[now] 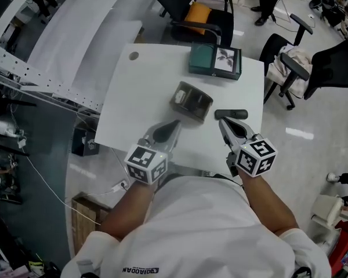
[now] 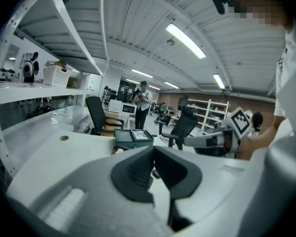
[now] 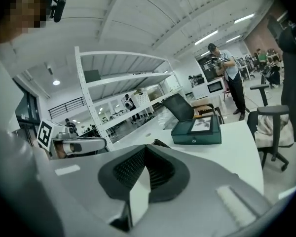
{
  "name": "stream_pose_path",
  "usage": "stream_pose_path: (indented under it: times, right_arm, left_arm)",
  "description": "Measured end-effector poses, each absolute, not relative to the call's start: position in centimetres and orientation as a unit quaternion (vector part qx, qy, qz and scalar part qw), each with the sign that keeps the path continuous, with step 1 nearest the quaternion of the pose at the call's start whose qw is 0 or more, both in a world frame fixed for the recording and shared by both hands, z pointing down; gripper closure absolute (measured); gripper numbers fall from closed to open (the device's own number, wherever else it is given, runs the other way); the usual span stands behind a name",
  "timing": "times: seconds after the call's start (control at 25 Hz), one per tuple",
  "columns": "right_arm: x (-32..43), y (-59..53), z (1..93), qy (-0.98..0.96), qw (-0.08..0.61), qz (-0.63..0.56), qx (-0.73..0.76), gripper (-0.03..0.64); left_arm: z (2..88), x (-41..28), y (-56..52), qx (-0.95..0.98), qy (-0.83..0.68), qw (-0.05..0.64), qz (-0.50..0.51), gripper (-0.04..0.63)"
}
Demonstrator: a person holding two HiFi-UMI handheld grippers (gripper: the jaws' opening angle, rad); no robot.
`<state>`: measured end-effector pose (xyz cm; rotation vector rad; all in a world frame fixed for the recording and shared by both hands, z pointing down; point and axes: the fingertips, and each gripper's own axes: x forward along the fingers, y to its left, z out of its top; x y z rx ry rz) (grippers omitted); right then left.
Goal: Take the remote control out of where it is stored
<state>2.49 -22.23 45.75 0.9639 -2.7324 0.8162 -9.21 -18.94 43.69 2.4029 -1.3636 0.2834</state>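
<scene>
A black remote control [image 1: 231, 114] lies flat on the white table [image 1: 140, 91], just right of a dark, see-through storage case [image 1: 191, 101]. My right gripper [image 1: 222, 122] hovers right behind the remote's near end; its jaws are shut with nothing between them, as the right gripper view [image 3: 146, 150] shows. My left gripper [image 1: 174, 124] sits at the near left of the case, apart from it. In the left gripper view its pads [image 2: 138, 169] meet at the tips and hold nothing.
A teal box [image 1: 215, 60] with a picture on its lid stands at the table's far edge, also in the right gripper view [image 3: 196, 131]. A black chair with an orange cushion [image 1: 197, 11] stands behind the table and another chair [image 1: 290, 68] to its right. White shelving [image 1: 40, 68] runs along the left.
</scene>
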Motion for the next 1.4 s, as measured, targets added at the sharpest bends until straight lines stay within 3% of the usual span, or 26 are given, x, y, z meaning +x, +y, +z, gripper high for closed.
stream_pose_path:
  times: [0.96, 1.4]
  right_arm:
    - [-2.3, -22.5, 48.4, -0.875, 0.101, 0.272, 0.387, 0.607]
    - [-5.8, -25.5, 52.1, -0.851, 0.101, 0.333, 0.394, 0.418]
  left_arm:
    - [43.9, -12.8, -19.1, 0.883, -0.423, 0.183, 0.089, 0.592]
    - [44.9, -15.7, -18.4, 0.872, -0.438, 0.188, 0.111, 0.592]
